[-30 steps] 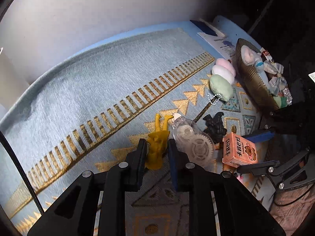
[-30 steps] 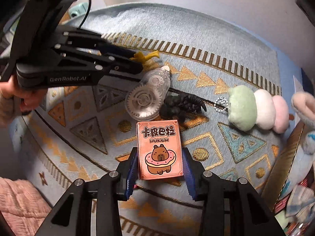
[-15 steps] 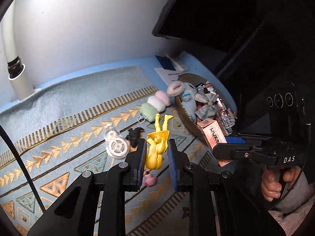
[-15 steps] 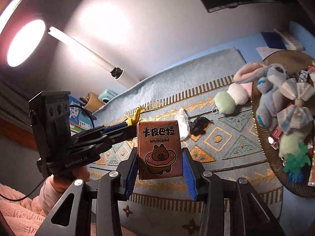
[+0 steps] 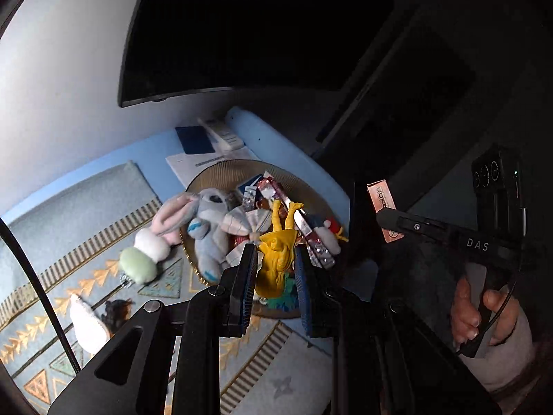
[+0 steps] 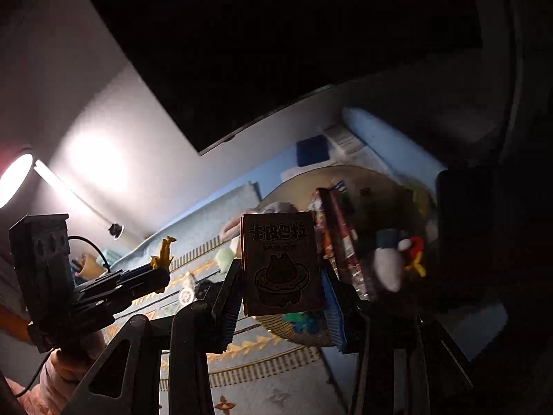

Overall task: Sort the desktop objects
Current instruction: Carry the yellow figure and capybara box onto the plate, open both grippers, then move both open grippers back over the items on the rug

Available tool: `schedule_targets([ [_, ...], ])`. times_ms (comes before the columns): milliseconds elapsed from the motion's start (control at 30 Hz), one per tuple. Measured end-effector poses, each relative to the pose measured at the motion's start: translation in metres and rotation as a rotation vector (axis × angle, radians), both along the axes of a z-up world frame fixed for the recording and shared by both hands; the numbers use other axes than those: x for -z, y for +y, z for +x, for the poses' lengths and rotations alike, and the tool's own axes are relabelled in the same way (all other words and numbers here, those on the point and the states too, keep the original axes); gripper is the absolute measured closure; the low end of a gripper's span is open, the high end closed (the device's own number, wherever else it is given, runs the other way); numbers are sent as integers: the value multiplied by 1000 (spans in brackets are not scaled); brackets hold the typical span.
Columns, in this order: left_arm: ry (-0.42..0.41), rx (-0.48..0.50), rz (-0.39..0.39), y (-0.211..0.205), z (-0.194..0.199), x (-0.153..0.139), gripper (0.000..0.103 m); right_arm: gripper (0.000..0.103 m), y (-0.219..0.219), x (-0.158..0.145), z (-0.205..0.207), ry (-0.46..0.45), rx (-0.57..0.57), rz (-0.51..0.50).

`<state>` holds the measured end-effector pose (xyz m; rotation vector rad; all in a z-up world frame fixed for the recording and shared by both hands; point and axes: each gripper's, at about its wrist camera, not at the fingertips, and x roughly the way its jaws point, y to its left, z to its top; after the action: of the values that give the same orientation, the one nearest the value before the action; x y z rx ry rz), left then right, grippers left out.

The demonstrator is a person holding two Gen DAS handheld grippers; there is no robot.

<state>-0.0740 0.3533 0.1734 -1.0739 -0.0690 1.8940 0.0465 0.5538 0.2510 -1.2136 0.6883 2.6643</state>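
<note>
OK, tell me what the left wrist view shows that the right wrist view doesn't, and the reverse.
Only the left wrist view: the black figure on the mat, a bunny plush clearly lit in the tray, and the right hand on its handle.

Only the right wrist view: the lit lamp and the capybara picture on the card box.

Both: the yellow figurine held in the left gripper, the card box in the right gripper, and the tray.

One yellow figurine [image 5: 276, 259], one card box [image 6: 280, 264], one basket [image 5: 221, 173], two grippers.
</note>
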Motion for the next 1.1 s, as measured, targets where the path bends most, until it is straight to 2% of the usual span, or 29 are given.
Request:
schedule_targets([
  [133, -24, -28, 14, 37, -26, 4, 84, 61, 29, -1, -17, -31, 38, 51],
  [333, -49, -82, -6, 79, -61, 17, 84, 61, 59, 11, -49, -72, 33, 59],
  [400, -112, -109, -32, 88, -74, 28, 70, 60, 65, 20, -59, -89, 12, 38],
  [467, -225, -143, -33, 89, -89, 43, 70, 54, 73, 23, -61, -96, 16, -9],
  [567, -356, -195, 11, 74, -97, 59, 70, 51, 84, 20, -54, -75, 33, -70],
  [633, -374, -221, 48, 57, -92, 59, 70, 49, 87, 19, -50, -70, 34, -83],
  [833, -432, -314, 86, -4, -72, 62, 67, 46, 84, 25, -41, -91, 38, -141],
  [1000, -453, -420, 90, -66, -53, 67, 67, 46, 57, 32, -38, -109, -6, -175],
  [1100, -468, -501, 115, -110, -43, 69, 67, 46, 35, 30, -36, -78, -56, -209],
])
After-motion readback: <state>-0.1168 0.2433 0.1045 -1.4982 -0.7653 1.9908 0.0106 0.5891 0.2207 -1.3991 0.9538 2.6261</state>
